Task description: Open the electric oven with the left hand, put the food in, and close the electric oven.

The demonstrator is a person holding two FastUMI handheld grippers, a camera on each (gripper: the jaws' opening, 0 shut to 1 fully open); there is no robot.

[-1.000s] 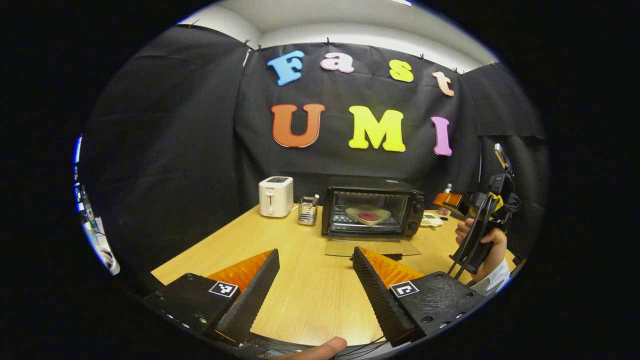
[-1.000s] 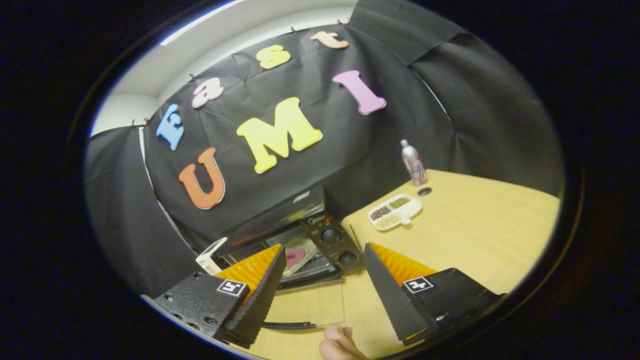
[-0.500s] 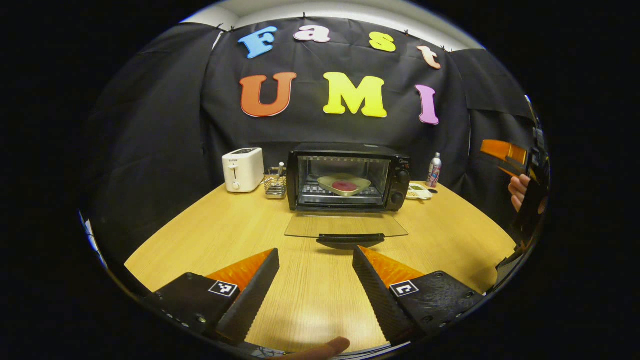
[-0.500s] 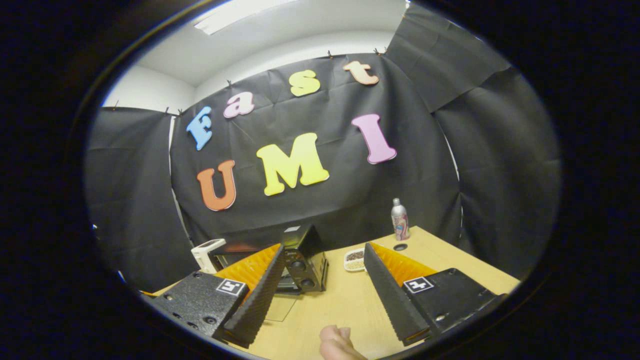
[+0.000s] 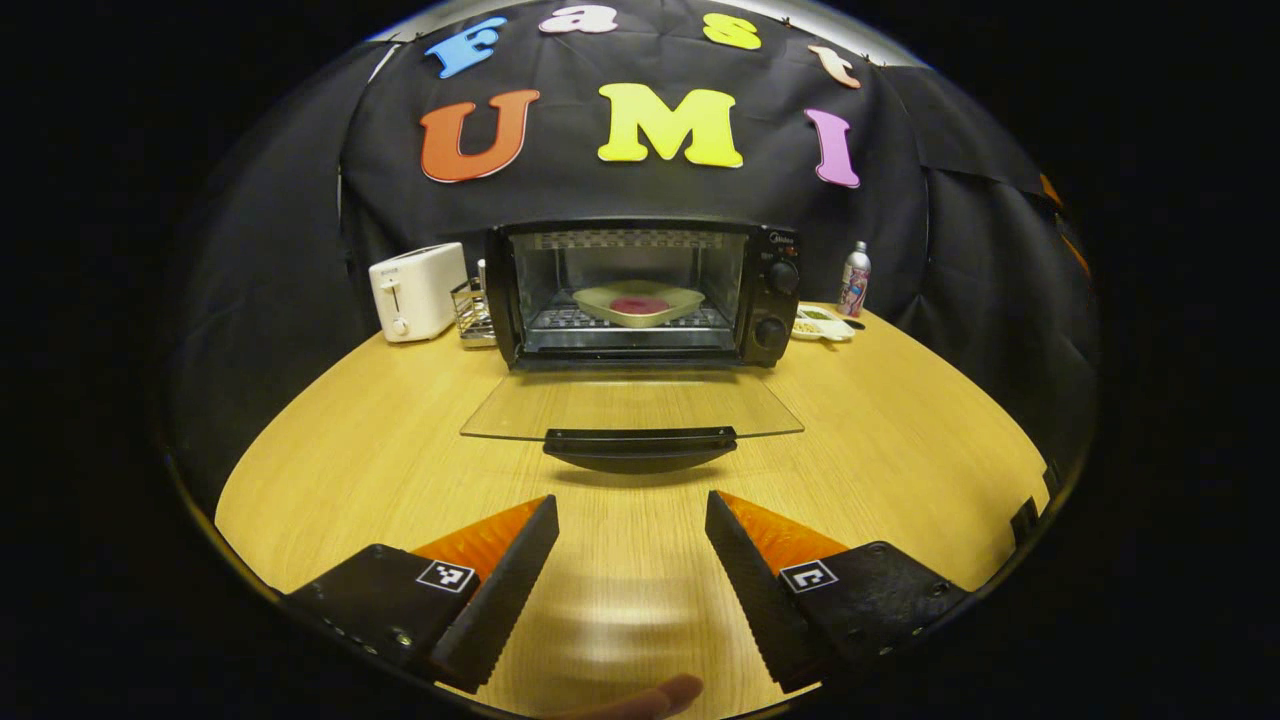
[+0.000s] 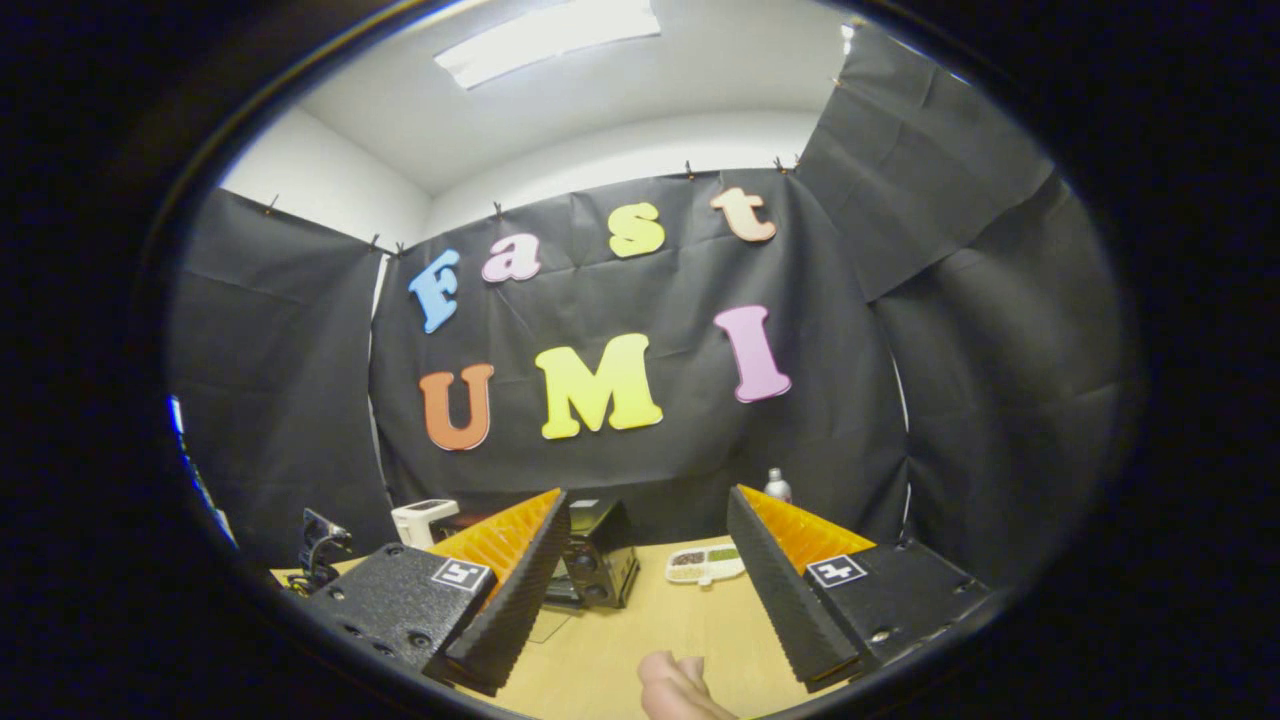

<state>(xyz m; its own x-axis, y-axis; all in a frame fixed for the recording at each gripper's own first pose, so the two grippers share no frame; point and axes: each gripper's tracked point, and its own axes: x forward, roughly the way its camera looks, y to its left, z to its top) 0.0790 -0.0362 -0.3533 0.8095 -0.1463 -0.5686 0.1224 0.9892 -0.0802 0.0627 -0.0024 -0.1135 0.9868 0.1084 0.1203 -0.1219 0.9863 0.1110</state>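
Both grippers stand with fingers spread wide and nothing between them. Seen in the left gripper view, the left gripper (image 5: pixel 632 560) hovers low over the wooden table (image 5: pixel 350 460), just near of the oven's glass door (image 5: pixel 630 405), which lies folded down flat with its dark handle (image 5: pixel 638 441) toward the gripper. At far left sits a white toaster (image 5: pixel 416 291), then a wire rack (image 5: pixel 473 312), then the black electric oven (image 5: pixel 640 292), open, with the food (image 5: pixel 638 304), a red patch on a pale dish, on the rack inside. A small brand mark by the oven's knobs is too small to read. Right of the oven lie a compartment snack tray (image 5: pixel 822 324) and a spray can (image 5: pixel 854 279). In the right gripper view, the right gripper (image 6: pixel 648 580) is raised and tilted up, well apart from the oven.
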